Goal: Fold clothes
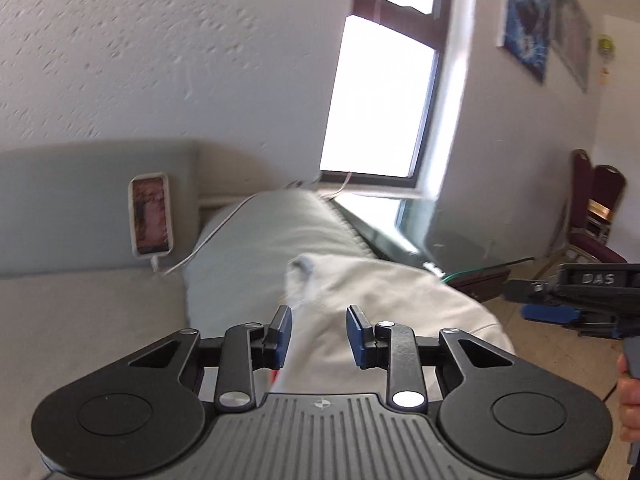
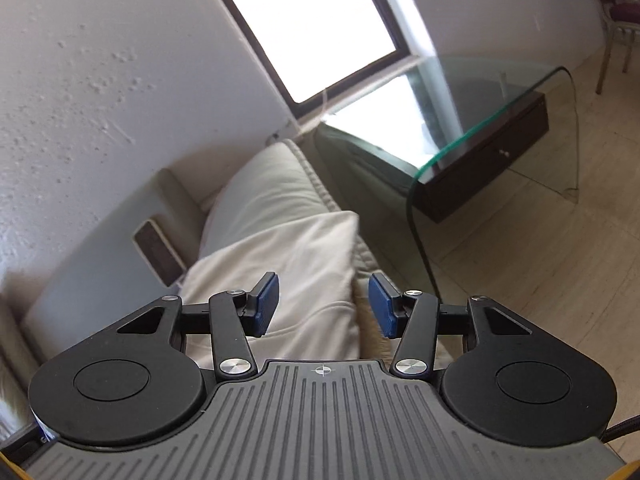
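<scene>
A cream-white garment (image 1: 384,300) lies draped over the sofa arm (image 1: 264,240); it also shows in the right wrist view (image 2: 288,264) as a folded cream bundle. My left gripper (image 1: 319,336) is open, its blue pads either side of the cloth's near part without clamping it. My right gripper (image 2: 323,305) is open and empty, just above the garment's right edge. The right gripper also shows at the far right of the left wrist view (image 1: 580,296).
A phone (image 1: 151,216) on a white cable leans against the sofa back. A glass side table (image 2: 480,132) with a dark drawer stands right of the sofa arm. Maroon chairs (image 1: 596,216) stand by the far wall. A window (image 1: 380,92) is behind.
</scene>
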A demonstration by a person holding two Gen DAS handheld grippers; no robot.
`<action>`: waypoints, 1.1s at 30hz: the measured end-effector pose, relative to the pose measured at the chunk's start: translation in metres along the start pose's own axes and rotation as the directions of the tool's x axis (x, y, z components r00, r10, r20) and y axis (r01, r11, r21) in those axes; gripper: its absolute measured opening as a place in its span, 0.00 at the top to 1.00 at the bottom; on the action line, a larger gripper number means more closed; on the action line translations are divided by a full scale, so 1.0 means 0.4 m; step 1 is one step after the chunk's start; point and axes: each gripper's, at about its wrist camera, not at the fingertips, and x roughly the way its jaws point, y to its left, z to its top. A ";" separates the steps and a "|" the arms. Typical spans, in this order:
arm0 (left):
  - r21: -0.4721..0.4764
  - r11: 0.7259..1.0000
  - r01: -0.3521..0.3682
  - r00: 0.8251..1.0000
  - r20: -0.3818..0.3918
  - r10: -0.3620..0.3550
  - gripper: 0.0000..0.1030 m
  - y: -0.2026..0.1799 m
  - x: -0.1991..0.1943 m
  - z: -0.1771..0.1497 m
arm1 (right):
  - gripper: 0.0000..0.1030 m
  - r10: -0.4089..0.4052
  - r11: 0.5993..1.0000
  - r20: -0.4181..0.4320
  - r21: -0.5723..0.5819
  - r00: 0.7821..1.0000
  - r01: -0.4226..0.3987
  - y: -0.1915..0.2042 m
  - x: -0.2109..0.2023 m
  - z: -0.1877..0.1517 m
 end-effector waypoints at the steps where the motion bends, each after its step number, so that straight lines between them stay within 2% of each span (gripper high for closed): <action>1: 0.046 0.999 0.017 1.000 0.020 -0.018 0.73 -0.026 0.005 0.002 | 0.59 0.028 0.999 0.001 -0.038 1.000 -0.028 0.024 -0.008 -0.009; 2: 0.058 0.998 -0.013 1.000 0.001 0.013 0.75 -0.036 0.031 -0.003 | 0.70 0.046 0.996 -0.014 -0.071 0.999 -0.047 0.048 -0.010 -0.022; 3: 0.070 0.997 -0.043 0.999 -0.018 0.044 0.78 -0.046 0.056 -0.008 | 0.76 0.055 0.995 -0.033 -0.087 0.998 -0.058 0.066 -0.008 -0.038; 4: 0.030 0.995 -0.094 0.992 -0.082 0.096 0.86 -0.035 0.090 -0.019 | 0.76 0.056 0.994 -0.052 -0.095 0.997 -0.060 0.078 -0.007 -0.056; 5: -0.027 0.990 -0.142 0.977 -0.162 0.136 0.90 -0.013 0.124 -0.036 | 0.76 0.051 0.992 -0.074 -0.109 0.996 -0.059 0.089 -0.006 -0.080; 6: -0.041 0.983 -0.179 0.956 -0.241 0.164 0.91 0.003 0.151 -0.060 | 0.75 0.040 0.989 -0.109 -0.134 0.993 -0.055 0.099 0.000 -0.107; 7: -0.051 0.975 -0.217 0.928 -0.319 0.189 0.91 0.019 0.178 -0.084 | 0.74 0.027 0.985 -0.148 -0.164 0.989 -0.051 0.108 0.009 -0.134; 9: 0.007 0.964 -0.264 0.892 -0.377 0.247 0.92 0.031 0.185 -0.126 | 0.74 -0.022 0.976 -0.249 -0.214 0.968 -0.033 0.116 0.040 -0.188; 10: 0.001 0.966 -0.259 0.885 -0.399 0.238 0.92 0.037 0.169 -0.139 | 0.74 -0.036 0.973 -0.277 -0.229 0.960 -0.029 0.120 0.046 -0.206; 12: -0.056 0.971 -0.234 0.896 -0.400 0.193 0.90 0.055 0.115 -0.146 | 0.74 -0.028 0.969 -0.263 -0.243 0.964 -0.038 0.134 0.010 -0.216; 13: -0.056 0.970 -0.238 0.896 -0.399 0.197 0.84 0.056 0.088 -0.142 | 0.73 -0.021 0.970 -0.245 -0.241 0.969 -0.040 0.143 -0.016 -0.210; 14: -0.055 0.969 -0.242 0.895 -0.399 0.201 0.72 0.056 0.060 -0.137 | 0.72 -0.015 0.971 -0.226 -0.236 0.974 -0.039 0.151 -0.044 -0.202; 15: -0.050 0.968 -0.244 0.896 -0.394 0.206 0.65 0.055 0.034 -0.127 | 0.68 -0.007 0.972 -0.209 -0.232 0.978 -0.043 0.160 -0.071 -0.196; 16: -0.052 0.970 -0.238 0.901 -0.386 0.200 0.58 0.054 0.005 -0.115 | 0.66 0.002 0.972 -0.195 -0.230 0.981 -0.048 0.171 -0.098 -0.191; 18: -0.072 0.974 -0.216 0.915 -0.363 0.176 0.54 0.047 -0.053 -0.093 | 0.58 0.023 0.972 -0.181 -0.228 0.983 -0.064 0.194 -0.145 -0.183; 19: -0.074 0.975 -0.211 0.921 -0.348 0.173 0.44 0.040 -0.080 -0.081 | 0.56 0.034 0.972 -0.176 -0.223 0.984 -0.074 0.205 -0.165 -0.181; 20: -0.054 0.976 -0.213 0.923 -0.338 0.183 0.31 0.028 -0.102 -0.075 | 0.51 0.050 0.974 -0.174 -0.211 0.983 -0.087 0.214 -0.184 -0.179; 22: -0.013 0.976 -0.219 0.927 -0.315 0.204 0.20 0.003 -0.145 -0.062 | 0.46 0.075 0.983 -0.177 -0.152 0.981 -0.103 0.222 -0.217 -0.178; 24: 0.013 0.978 -0.210 0.927 -0.314 0.204 0.14 -0.014 -0.177 -0.057 | 0.35 0.099 0.989 -0.181 -0.087 0.979 -0.116 0.226 -0.250 -0.178; 25: 0.027 0.978 -0.206 0.927 -0.314 0.204 0.08 -0.022 -0.193 -0.054 | 0.35 0.110 0.991 -0.182 -0.054 0.977 -0.122 0.229 -0.266 -0.179; 28: -0.020 0.987 -0.159 0.935 -0.324 0.144 0.06 -0.026 -0.230 -0.048 | 0.34 0.055 0.997 -0.191 -0.045 0.980 -0.065 0.242 -0.306 -0.170; 32: -0.046 0.991 -0.128 0.938 -0.330 0.106 0.02 -0.029 -0.264 -0.047 | 0.11 -0.040 0.996 -0.153 -0.081 0.987 0.028 0.263 -0.374 -0.153; 33: -0.052 0.991 -0.119 0.939 -0.331 0.096 0.01 -0.029 -0.273 -0.047 | 0.08 -0.070 0.992 -0.145 -0.112 0.987 0.054 0.274 -0.388 -0.148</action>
